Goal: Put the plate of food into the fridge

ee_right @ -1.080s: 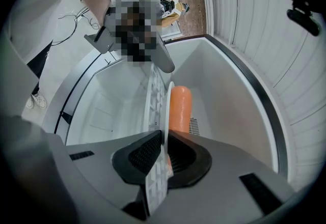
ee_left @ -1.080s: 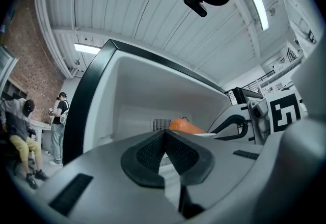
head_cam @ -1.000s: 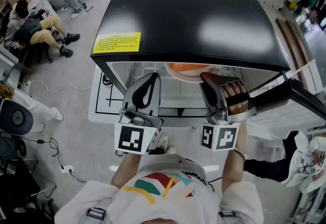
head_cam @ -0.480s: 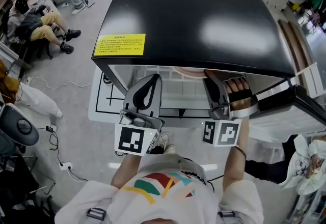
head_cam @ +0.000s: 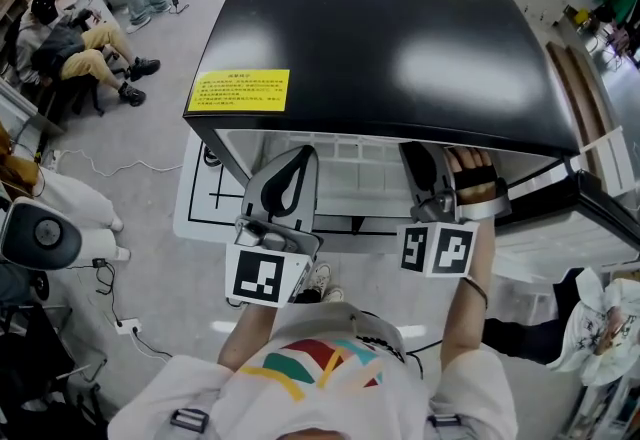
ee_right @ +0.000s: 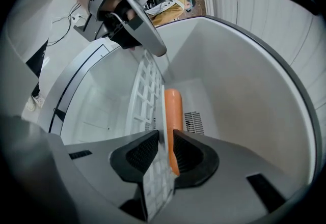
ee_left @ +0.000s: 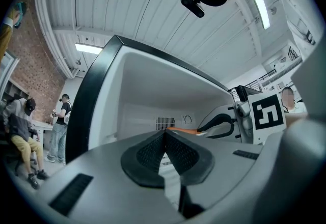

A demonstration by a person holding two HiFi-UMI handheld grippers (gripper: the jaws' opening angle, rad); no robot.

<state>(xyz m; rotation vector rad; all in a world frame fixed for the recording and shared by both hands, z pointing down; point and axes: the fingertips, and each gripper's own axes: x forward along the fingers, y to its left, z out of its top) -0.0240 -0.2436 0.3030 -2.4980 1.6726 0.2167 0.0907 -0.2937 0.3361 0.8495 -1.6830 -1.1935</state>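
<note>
The orange plate shows edge-on in the right gripper view, lying on the white wire shelf inside the open fridge. My right gripper reaches under the fridge's black top. Its jaws are opening, with the plate's rim and the shelf's edge between them and the pads no longer clamped. In the left gripper view a sliver of the plate shows beside the right gripper. My left gripper hovers at the fridge's opening, shut and empty. The fridge top hides the plate from the head view.
The fridge door stands open at the right. A yellow label is stuck on the black top. People sit at the far left, and cables trail over the grey floor.
The right gripper has pushed deeper into the fridge, and the orange plate has slid under the black top, out of the head view. The left gripper has stayed put.
</note>
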